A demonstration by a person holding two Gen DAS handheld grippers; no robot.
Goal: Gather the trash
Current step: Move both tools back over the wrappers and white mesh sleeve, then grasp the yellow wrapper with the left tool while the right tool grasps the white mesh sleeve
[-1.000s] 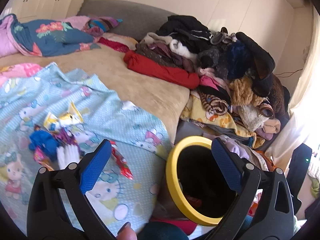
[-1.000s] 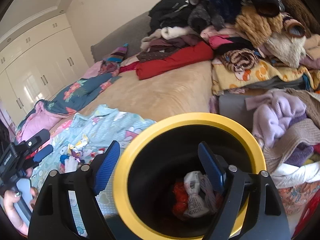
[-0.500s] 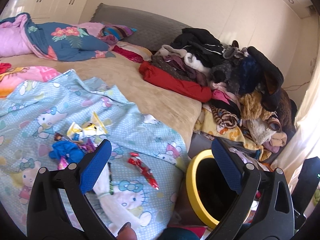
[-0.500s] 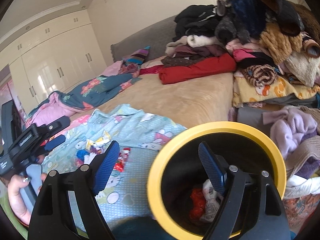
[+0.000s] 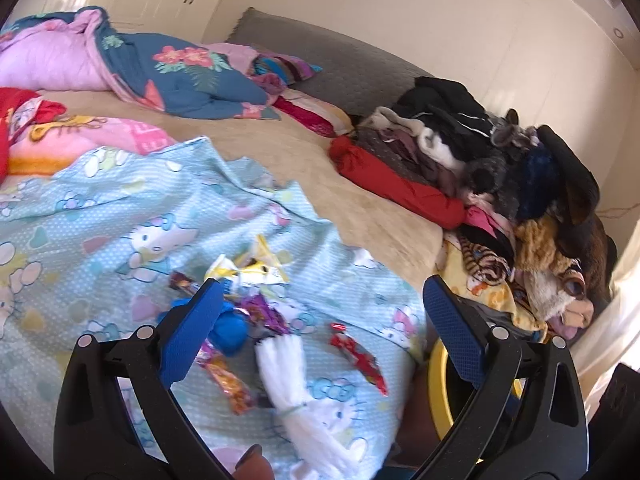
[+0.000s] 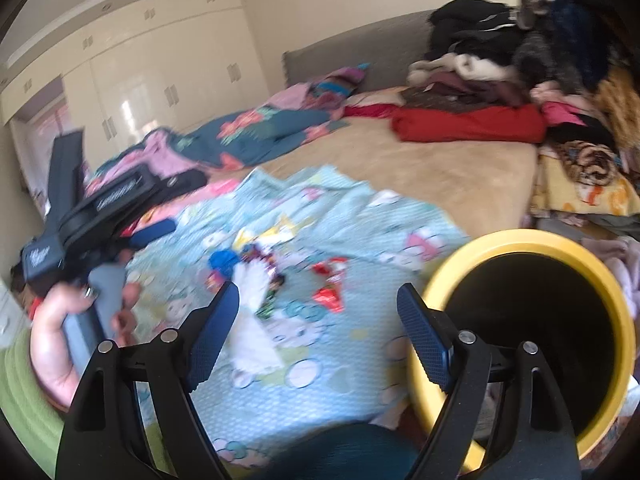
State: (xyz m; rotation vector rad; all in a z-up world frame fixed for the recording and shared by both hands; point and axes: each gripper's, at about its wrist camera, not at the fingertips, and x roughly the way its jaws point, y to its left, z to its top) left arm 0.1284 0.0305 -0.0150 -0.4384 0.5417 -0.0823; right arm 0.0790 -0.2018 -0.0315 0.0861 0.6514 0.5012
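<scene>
Trash scattered on a cartoon-cat blanket (image 5: 120, 216), bin beside the bed.

Both grippers stand wide with nothing between the blue pads: the left gripper (image 5: 320, 324) hangs over the litter, the right gripper (image 6: 318, 336) nearer the bin. The yellow-rimmed black bin (image 6: 516, 240) sits at the right, off the near edge of the bed; its inside is too dark to show any contents. On the blanket lie a red wrapper (image 5: 358, 356), a yellow-and-white wrapper (image 5: 256, 270), a purple wrapper (image 5: 266, 316), an orange wrapper (image 5: 226, 376), a blue crumpled piece (image 5: 230, 330) and a white tissue (image 5: 292, 376), all close together. Printing on the wrappers is too blurred to read. A clothes pile (image 5: 500, 184) fills the far right.
</scene>
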